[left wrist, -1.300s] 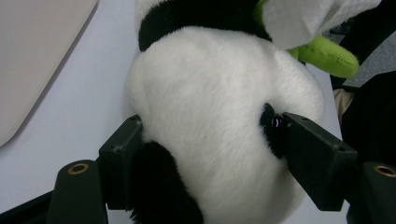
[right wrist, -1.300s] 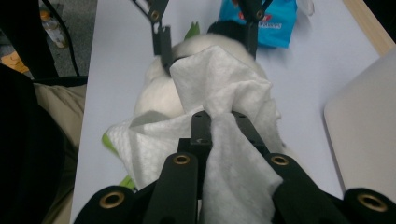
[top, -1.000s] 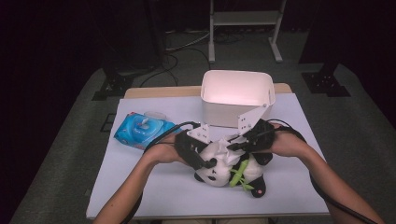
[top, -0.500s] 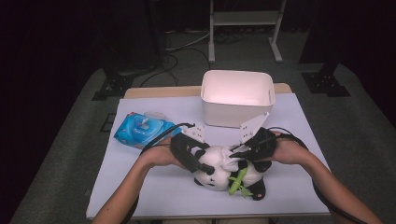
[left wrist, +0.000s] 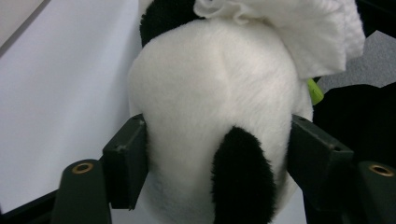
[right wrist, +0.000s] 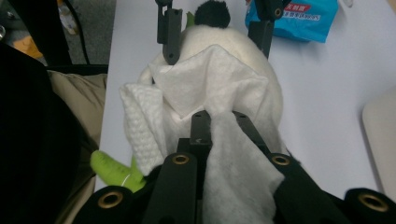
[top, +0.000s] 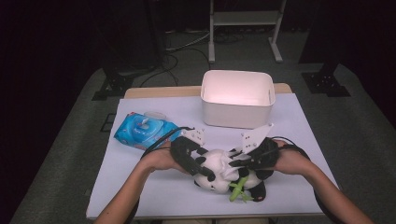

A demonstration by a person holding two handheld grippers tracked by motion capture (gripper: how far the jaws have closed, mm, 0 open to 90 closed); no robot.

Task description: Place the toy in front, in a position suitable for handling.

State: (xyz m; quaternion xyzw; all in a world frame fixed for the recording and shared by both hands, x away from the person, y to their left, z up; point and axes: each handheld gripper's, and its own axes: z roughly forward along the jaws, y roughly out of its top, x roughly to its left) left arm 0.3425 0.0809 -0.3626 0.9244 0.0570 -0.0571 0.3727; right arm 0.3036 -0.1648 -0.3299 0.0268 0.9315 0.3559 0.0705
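Two grippers are meeting over a panda [top: 218, 171] lying at the near edge of the tabletop [top: 140, 186], between the person's forearms. The left gripper [left wrist: 217, 158] is holding the panda's white head, one finger [left wrist: 125, 165] pressing on each side of it, with a black ear sitting between them; its jaws have just been closing a little on the plush. In the high view that gripper [top: 198, 163] is coming in from the left, with its hand [top: 159, 159] behind it. The right gripper [right wrist: 224, 122] is pinching a white wipe [right wrist: 210, 93], its fingers [right wrist: 201, 130] standing narrow with the cloth caught between them and draping over the panda's back. In the high view the right gripper [top: 243, 161] is reaching in from the right, its hand [top: 287, 161] just behind. A green leaf [top: 237, 190] is sticking out from the panda toward the near edge. Farther back on the left, a blue wipes pack [top: 144, 130] is lying flat, apart from the panda. Farthest off, a white bin [top: 237, 100] is standing near the far edge of the tabletop, well behind both grippers.
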